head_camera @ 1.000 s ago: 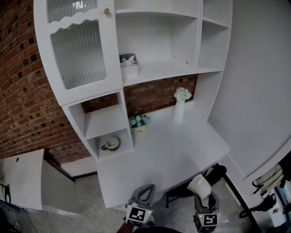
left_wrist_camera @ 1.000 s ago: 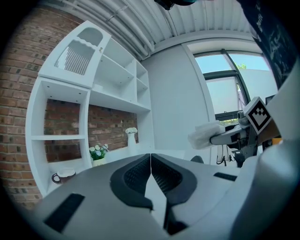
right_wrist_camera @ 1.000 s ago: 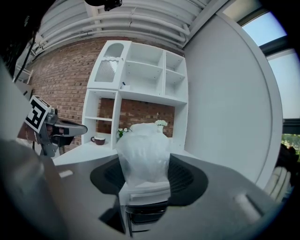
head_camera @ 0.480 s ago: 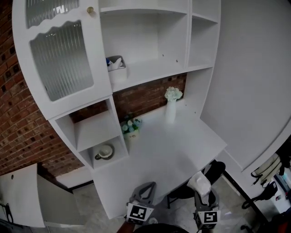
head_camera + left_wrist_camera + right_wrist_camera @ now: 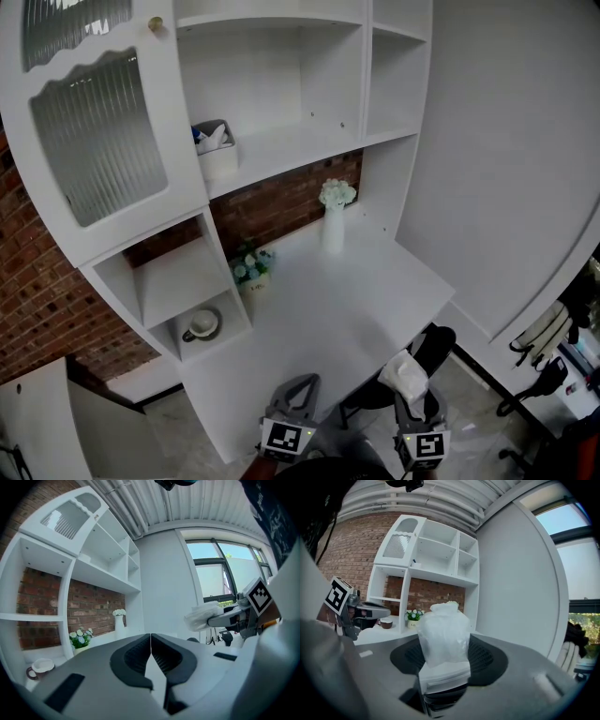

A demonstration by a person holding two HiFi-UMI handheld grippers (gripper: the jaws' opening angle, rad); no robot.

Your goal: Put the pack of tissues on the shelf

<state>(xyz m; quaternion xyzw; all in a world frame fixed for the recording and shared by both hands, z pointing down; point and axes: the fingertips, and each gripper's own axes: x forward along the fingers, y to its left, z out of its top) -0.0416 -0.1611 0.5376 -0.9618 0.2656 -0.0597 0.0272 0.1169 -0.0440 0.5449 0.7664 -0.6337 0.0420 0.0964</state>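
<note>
A pack of tissues (image 5: 444, 637) in clear crinkled wrap stands upright between the jaws of my right gripper (image 5: 443, 660), which is shut on it. In the head view that gripper (image 5: 412, 398) sits at the bottom edge, off the desk's front right corner, with the pack (image 5: 404, 373) sticking up. My left gripper (image 5: 298, 398) is beside it at the desk's front edge; its jaws (image 5: 150, 644) are shut with nothing in them. The white shelf unit (image 5: 281, 145) stands across the desk, its open shelves high up.
On the shelf stands a white container (image 5: 216, 150) with something blue and white in it. A white vase of flowers (image 5: 334, 216), a small flower pot (image 5: 248, 274) and a cup (image 5: 200, 324) in a low cubby are on the desk (image 5: 337, 309). A ribbed-glass cabinet door (image 5: 94, 131) is at the left, a dark chair (image 5: 433, 345) under the desk's right corner.
The shelf unit and desk have slid left in the head view as the view turned. Both grippers stay at the bottom edge, the pack still in the right one.
</note>
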